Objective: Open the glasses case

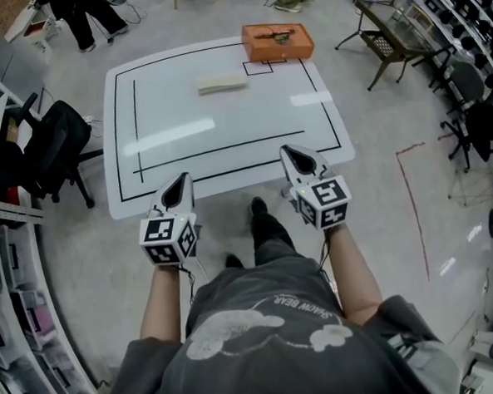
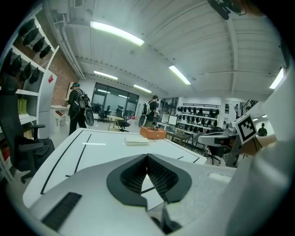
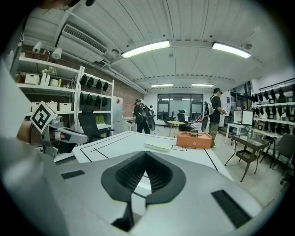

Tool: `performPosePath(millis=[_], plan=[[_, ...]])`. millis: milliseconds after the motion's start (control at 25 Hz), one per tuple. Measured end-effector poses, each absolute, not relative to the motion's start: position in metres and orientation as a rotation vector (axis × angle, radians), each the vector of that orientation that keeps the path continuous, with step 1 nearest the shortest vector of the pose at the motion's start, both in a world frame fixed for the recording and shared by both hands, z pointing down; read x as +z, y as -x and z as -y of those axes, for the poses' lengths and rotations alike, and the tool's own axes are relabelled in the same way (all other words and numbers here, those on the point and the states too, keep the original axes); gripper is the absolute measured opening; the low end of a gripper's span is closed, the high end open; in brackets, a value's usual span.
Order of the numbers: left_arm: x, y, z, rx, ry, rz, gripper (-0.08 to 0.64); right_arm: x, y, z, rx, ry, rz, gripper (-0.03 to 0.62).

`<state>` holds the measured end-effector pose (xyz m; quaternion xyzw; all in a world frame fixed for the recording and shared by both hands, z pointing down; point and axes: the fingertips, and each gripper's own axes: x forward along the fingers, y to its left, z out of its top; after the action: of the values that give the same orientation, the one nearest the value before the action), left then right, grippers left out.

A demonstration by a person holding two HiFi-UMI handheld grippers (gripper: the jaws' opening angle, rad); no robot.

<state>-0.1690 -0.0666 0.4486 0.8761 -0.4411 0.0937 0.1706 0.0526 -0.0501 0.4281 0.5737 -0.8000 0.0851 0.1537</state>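
Observation:
A pale cream glasses case (image 1: 222, 84) lies closed on the far half of the white table (image 1: 175, 138), inside its black outline. It also shows as a flat slab in the left gripper view (image 2: 136, 141) and the right gripper view (image 3: 157, 147). My left gripper (image 1: 179, 184) hovers at the table's near edge, jaws shut and empty (image 2: 147, 157). My right gripper (image 1: 295, 157) sits just over the near edge further right, also shut with nothing held (image 3: 146, 155). Both are well short of the case.
An orange box (image 1: 277, 41) with a dark object on top stands at the table's far edge. A black office chair (image 1: 54, 143) is on the left, with shelving behind it. Dark metal furniture (image 1: 389, 42) stands at the right. People stand beyond the table.

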Motion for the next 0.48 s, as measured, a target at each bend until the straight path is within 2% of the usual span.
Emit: performPosePath(millis=[480], plan=[[0.458,0.159,0.149,0.328,-2.403,1.384,0.002,0.44,-0.072,0.183,0.27,-1.562,2.396,0.002]])
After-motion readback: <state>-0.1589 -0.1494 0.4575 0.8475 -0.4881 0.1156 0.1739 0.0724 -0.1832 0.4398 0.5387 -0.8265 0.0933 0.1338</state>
